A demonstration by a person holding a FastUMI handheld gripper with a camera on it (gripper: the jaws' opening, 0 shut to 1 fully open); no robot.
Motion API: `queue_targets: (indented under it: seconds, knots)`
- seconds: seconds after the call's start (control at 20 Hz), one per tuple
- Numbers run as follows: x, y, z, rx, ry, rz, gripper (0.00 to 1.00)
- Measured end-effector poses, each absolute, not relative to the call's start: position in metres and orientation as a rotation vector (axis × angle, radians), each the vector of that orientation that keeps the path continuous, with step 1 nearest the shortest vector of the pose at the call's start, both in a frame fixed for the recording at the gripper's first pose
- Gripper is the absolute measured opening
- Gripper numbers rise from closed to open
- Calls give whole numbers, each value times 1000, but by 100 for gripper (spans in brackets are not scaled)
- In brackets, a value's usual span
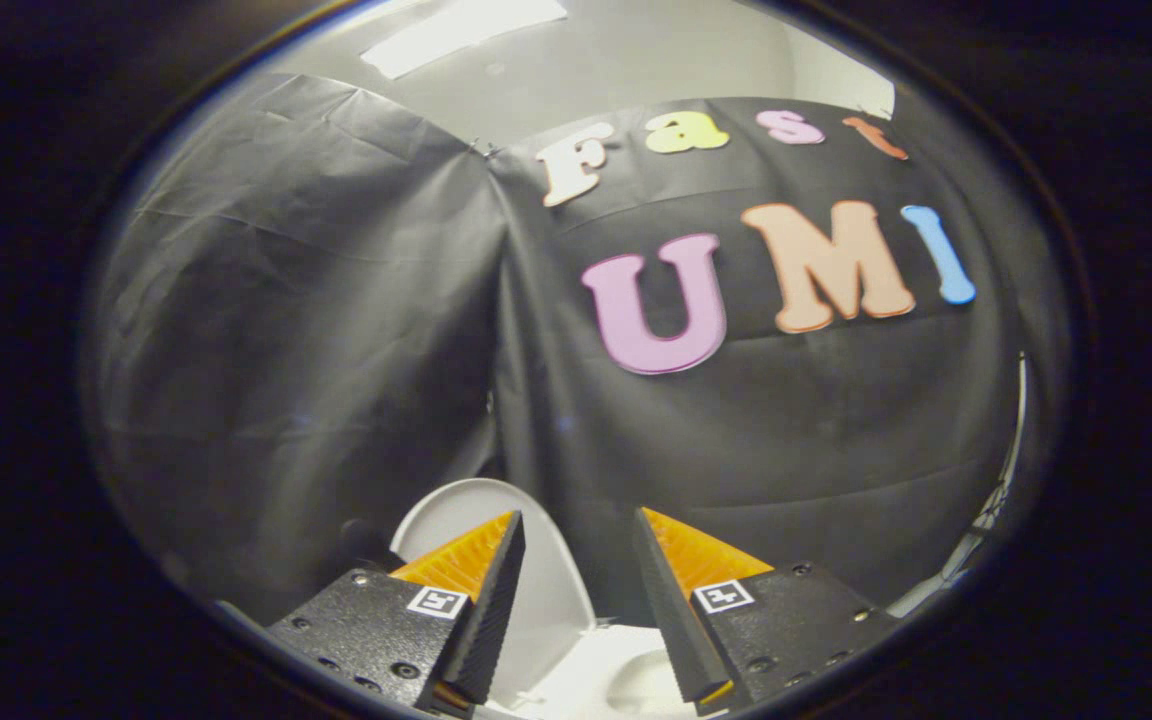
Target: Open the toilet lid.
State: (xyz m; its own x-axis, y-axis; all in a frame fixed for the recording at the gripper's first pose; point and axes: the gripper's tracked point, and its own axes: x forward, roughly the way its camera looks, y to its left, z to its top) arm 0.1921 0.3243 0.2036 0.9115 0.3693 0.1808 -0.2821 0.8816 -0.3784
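Ok, my gripper [578, 530] is released right now, fingers [491, 600] spread wide w/ a clear gap between them, nothing clamped, nothing touching the inner faces as far as I can see. Each finger body carries a small square marker tag [436, 601] on top.

Toilet lid [546, 580] is up. It's white, rounded at the top, standing raised and leaning back toward the booth wall, just ahead of my fingers. My left finger covers part of its left half; the rest of the lid shows in the gap between the fingers, closer to the left one than the right. Can't tell if the lid actually touches the cloth behind it or just stands near it.

Below the lid, low down between the fingers, there's a white glossy surface, the toilet seat [616, 670] or rim area. Only a bit of it visible, so can't say which part exactly. Looks open to view, not covered by the lid.

Beyond all that: black cloth wall [316, 320] w/ creases, two panels meeting at a vertical fold roughly above the lid. Above the cloth, a pale ceiling w/ a bright light strip [461, 30]. Off to the right past my right finger, a thin pale edge [996, 510] runs down the side of the cloth; too small & warped to tell what it is.
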Motion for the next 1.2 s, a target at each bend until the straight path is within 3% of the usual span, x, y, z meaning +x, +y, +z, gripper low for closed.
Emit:
queue_targets:
  seconds: [0.3, 0.7, 1.2]
  knots:
    - [154, 193, 261, -273, -374, 132, 67]
    - [90, 60, 265, -230, -415, -73, 69]
    - [101, 11, 267, -201, -407, 114, 69]
